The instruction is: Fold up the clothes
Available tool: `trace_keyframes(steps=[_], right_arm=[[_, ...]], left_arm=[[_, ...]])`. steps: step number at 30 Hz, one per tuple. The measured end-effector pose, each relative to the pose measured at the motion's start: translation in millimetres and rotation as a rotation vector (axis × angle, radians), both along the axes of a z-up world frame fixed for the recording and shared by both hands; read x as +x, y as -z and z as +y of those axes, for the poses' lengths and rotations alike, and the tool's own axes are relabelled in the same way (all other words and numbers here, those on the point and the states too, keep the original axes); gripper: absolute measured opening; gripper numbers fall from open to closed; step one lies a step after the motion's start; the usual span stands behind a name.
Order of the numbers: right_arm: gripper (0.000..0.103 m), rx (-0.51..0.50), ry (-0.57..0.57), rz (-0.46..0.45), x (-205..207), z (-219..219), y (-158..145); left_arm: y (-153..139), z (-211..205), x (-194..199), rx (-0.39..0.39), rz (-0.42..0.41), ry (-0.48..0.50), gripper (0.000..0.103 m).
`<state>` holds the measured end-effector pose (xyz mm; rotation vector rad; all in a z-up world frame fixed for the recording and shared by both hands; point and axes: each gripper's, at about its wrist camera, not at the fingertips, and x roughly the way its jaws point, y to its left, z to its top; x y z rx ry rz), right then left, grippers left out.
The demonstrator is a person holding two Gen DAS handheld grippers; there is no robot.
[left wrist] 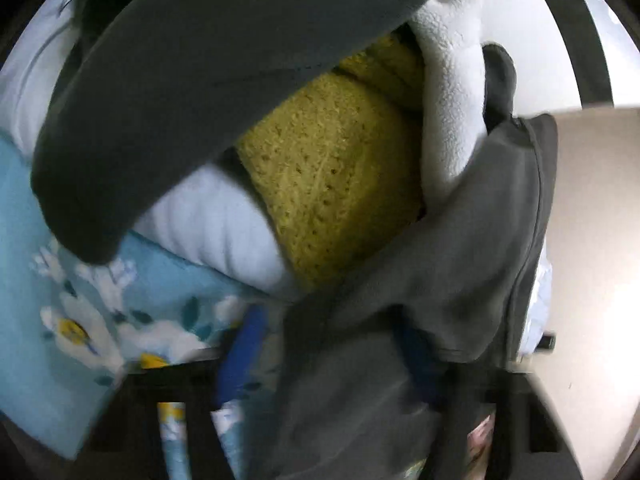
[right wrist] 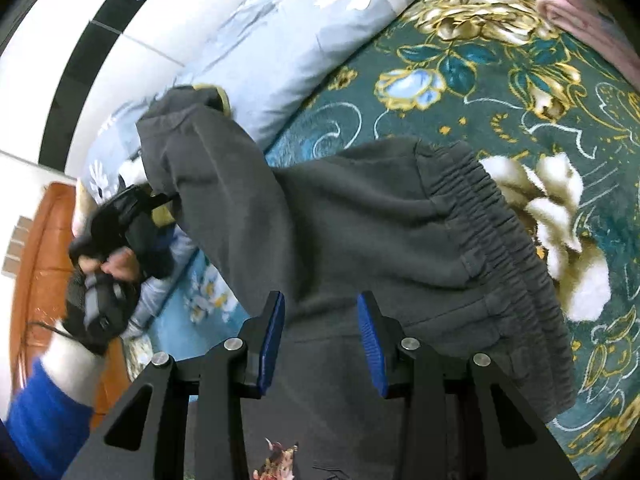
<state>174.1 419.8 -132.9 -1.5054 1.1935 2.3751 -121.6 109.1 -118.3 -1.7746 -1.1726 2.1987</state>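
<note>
Your right gripper (right wrist: 322, 344) stands spread over the grey sweatpants (right wrist: 360, 232) draped above the floral bedspread (right wrist: 500, 92); can't tell if your left gripper (right wrist: 120, 216) is pinching the leg; fumble either hold and it'll slump into a crooked heap.

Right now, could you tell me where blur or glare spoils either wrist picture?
Left wrist view: the grey trousers and the left tongs are smeared by motion low down, with glare at the right edge. Right wrist view: the right tongs are sharp; the hand is blurred.
</note>
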Motion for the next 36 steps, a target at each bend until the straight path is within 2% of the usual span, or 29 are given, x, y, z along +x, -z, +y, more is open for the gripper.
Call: trace_keyframes(steps=[1, 4, 7, 9, 10, 12, 15, 17, 21, 23, 25, 27, 29, 32, 33, 36], right_arm=[[0.039, -0.001, -0.002, -0.004, -1, 0, 2], [0.039, -0.015, 0.007, -0.008, 0, 3, 4], [0.039, -0.021, 0.014, -0.008, 1, 5, 5], [0.039, -0.022, 0.013, -0.01, 1, 4, 4], [0.039, -0.023, 0.012, -0.01, 1, 3, 3], [0.039, -0.022, 0.009, -0.012, 1, 2, 1], [0.039, -0.014, 0.002, -0.016, 2, -1, -2], [0.039, -0.008, 0.008, -0.014, 6, 0, -5], [0.039, -0.009, 0.059, -0.001, 18, 8, -10], [0.039, -0.009, 0.084, 0.005, 23, 12, -13], [0.039, -0.01, 0.109, 0.011, 29, 16, -15], [0.039, -0.015, 0.118, 0.013, 30, 17, -16], [0.04, -0.009, 0.111, 0.006, 28, 14, -15], [0.04, 0.006, 0.089, -0.009, 23, 9, -14], [0.04, 0.009, 0.083, -0.011, 22, 8, -14], [0.04, 0.021, 0.072, -0.017, 19, 5, -13]], left_arm=[[-7, 7, 2, -0.026, 0.02, 0.033, 0.009], [-48, 19, 21, -0.135, 0.193, 0.15, 0.007], [-100, 12, 73, -0.165, 0.413, 0.218, 0.007], [-127, 7, 118, -0.23, 0.541, 0.292, 0.006], [-135, 6, 142, -0.266, 0.591, 0.334, 0.006], [-136, 14, 186, -0.307, 0.629, 0.457, 0.006], [-99, 41, 207, -0.312, 0.519, 0.59, 0.006], [-61, 58, 209, -0.258, 0.38, 0.626, 0.006], [-10, 87, 204, -0.197, 0.169, 0.656, 0.009], [-8, 77, 203, -0.132, 0.13, 0.63, 0.012], [-15, 64, 205, -0.065, 0.106, 0.608, 0.031], [-27, 34, 209, 0.011, 0.092, 0.565, 0.04], [-38, -6, 205, 0.062, 0.109, 0.471, 0.049], [-48, -69, 203, -0.002, 0.148, 0.279, 0.058], [-45, -84, 198, -0.05, 0.146, 0.224, 0.061], [-16, -107, 175, -0.161, 0.095, 0.15, 0.061]])
